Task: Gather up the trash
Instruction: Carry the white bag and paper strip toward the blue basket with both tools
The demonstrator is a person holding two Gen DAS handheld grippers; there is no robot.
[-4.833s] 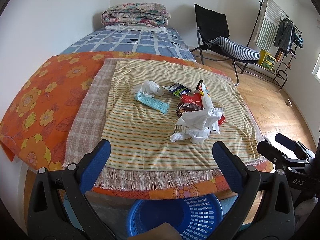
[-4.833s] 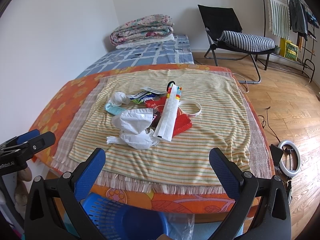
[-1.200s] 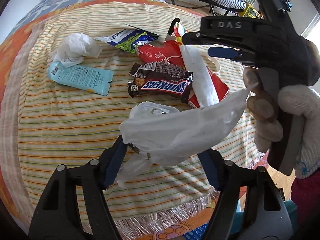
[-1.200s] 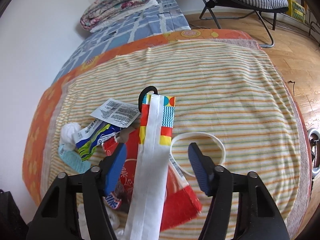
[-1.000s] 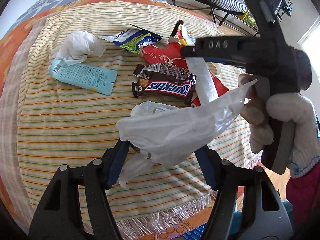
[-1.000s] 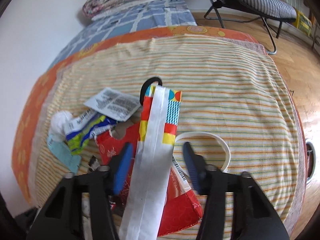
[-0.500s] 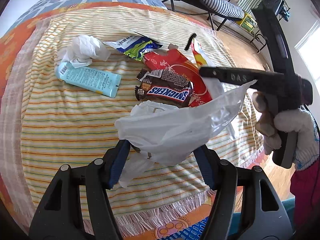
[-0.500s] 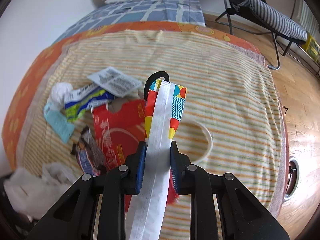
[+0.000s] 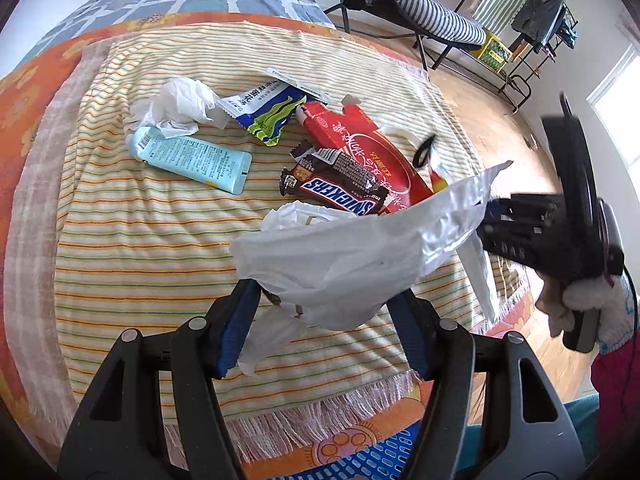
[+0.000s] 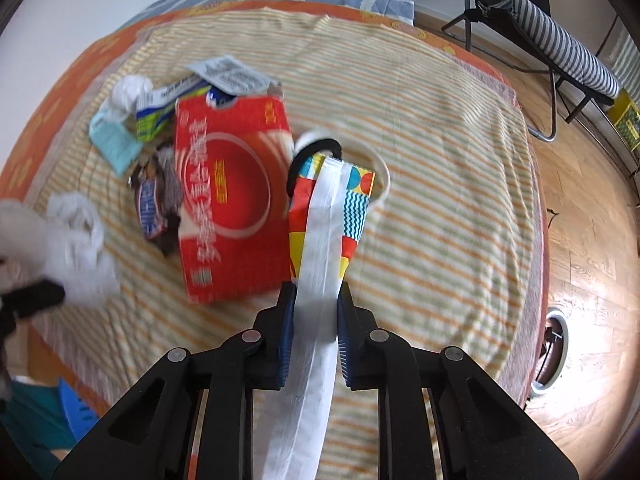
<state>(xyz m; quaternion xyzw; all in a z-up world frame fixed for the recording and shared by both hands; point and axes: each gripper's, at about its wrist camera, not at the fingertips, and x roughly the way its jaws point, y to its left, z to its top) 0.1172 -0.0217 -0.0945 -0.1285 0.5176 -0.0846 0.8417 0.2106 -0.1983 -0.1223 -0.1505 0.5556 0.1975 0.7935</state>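
Trash is lying mostly uncollected on the striped cloth [image 9: 120, 248] spread over the bed, so we are judging the task as barely begun. We are gripping a crumpled white plastic bag [image 9: 340, 256] in the left tool [image 9: 320, 320], its fingers clenched on the plastic above the near edge of the bed. We are pinching a long white and colourful wrapper [image 10: 320, 280] in the right tool [image 10: 316, 312], clamped tight, with the strip hanging clear of the cloth. Nothing is showing inside the blue basket [image 9: 360, 464] below the near edge, as far as we can see. Waiting toward the middle and far side of the cloth are the red carton [image 9: 360, 148], the Snickers wrapper [image 9: 336, 188], the teal tube [image 9: 192, 160], the crumpled tissue [image 9: 180, 104], the green and blue packet [image 9: 264, 112] and a white ring [image 10: 380, 176].
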